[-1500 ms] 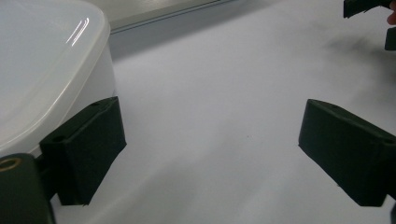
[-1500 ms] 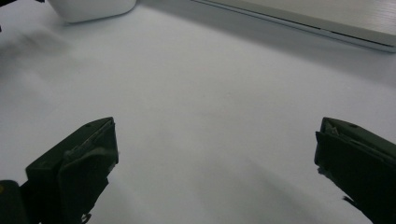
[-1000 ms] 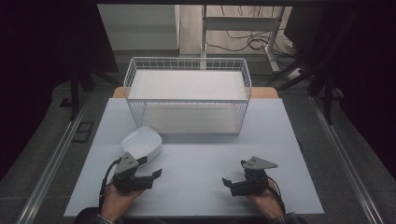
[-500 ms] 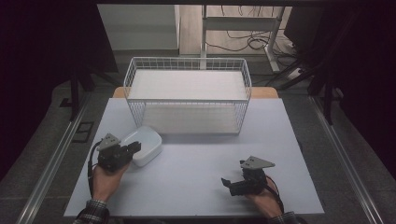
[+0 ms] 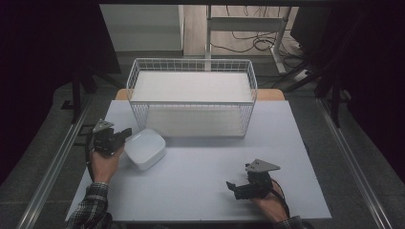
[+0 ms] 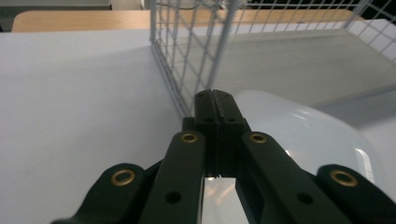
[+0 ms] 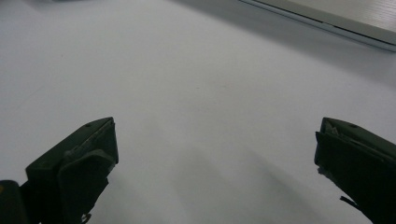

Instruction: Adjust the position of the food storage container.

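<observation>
A person sits at a white table point(image 5: 200, 191) with 1 two-jaw gripper in each hand. Across the table's far half stands a white wire basket point(image 5: 191, 102), open at the top, with nothing in it.

The left gripper point(image 5: 125, 133) is at the table's left side, just in front of the basket's near-left corner. Its jaws are pressed together, and the white square bowl point(image 5: 144, 148) lies immediately to its right, upside down or tilted, with its rounded base showing. In the left gripper view the 2 black jaws meet with no visible gap, their tips at the bowl point(image 6: 299, 135)'s near edge. They look clamped on its rim, but I cannot be certain the rim is between them. The basket's corner post point(image 6: 219, 51) rises directly behind the tips.

The right gripper point(image 5: 235, 187) rests low near the table's front right, well away from the bowl. Its jaws are spread wide, and the right gripper view shows bare tabletop point(image 7: 201, 93) between them.

The work in hand appears to be moving the bowl into the basket. To do it well, the left hand should confirm a firm hold on the rim before lifting, because a smooth bowl pinched at 1 edge can swing or slip. It should rise straight up until the bowl clears the basket's top wire, then travel over the wall and lower inside, keeping the corner post clear.
</observation>
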`<action>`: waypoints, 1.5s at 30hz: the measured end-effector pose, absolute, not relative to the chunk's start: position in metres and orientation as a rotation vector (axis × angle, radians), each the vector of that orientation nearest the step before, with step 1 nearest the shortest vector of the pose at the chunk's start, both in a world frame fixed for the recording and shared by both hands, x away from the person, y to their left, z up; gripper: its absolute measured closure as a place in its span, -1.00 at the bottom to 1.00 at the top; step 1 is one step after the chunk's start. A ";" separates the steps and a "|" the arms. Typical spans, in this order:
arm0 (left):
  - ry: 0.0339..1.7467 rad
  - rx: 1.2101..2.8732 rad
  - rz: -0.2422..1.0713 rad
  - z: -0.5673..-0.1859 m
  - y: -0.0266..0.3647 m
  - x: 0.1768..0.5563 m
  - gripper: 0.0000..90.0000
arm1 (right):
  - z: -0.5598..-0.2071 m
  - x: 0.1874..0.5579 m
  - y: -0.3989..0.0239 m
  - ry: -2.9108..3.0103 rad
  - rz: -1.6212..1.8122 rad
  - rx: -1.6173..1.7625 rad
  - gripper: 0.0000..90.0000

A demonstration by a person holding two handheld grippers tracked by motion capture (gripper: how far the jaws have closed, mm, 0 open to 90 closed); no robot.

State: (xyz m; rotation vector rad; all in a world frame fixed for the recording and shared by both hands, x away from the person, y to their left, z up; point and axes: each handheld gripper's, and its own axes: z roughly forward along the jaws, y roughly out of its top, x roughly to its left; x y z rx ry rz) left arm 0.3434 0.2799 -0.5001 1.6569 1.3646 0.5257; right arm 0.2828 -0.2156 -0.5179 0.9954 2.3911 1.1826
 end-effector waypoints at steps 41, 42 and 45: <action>1.228 1.796 0.407 -0.503 0.231 0.349 1.00 | -0.522 0.284 -0.212 2.435 1.136 0.959 -1.00; 1.225 1.799 0.403 -0.503 0.228 0.348 1.00 | -0.522 0.284 -0.213 2.435 1.136 0.959 -1.00; 1.199 1.807 0.382 -0.502 0.220 0.344 1.00 | -0.521 0.284 -0.213 2.434 1.139 0.959 -1.00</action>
